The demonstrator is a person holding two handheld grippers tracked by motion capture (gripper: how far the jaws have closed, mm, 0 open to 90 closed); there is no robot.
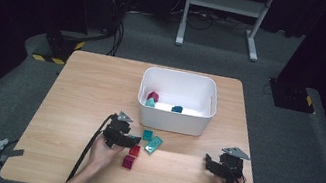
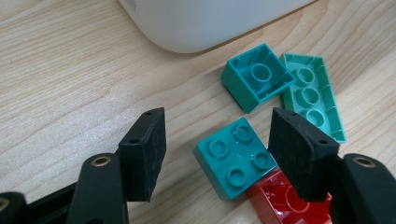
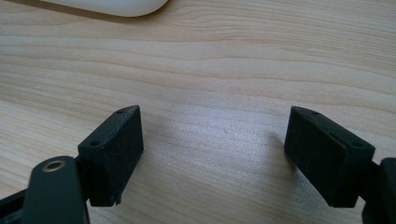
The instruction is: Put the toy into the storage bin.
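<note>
Teal square brick [image 2: 235, 158]: four studs on top, glossy, lying studs-up and flat on the wooden table, turned at a slant, one corner resting against the red brick [image 2: 285, 205]. Red brick: glossy, low on the table, largely hidden behind a jaw pad, touching the teal square brick's lower edge. Second teal square brick [image 2: 257, 77]: overturned, hollow underside with its round tube facing up, near the white bin's wall. Light green long brick [image 2: 312, 95]: overturned, three tubes visible in its hollow, lying flat and touching the overturned teal brick's side. Magenta brick [image 1: 128, 162]: apart, nearer the table's front edge.
</note>
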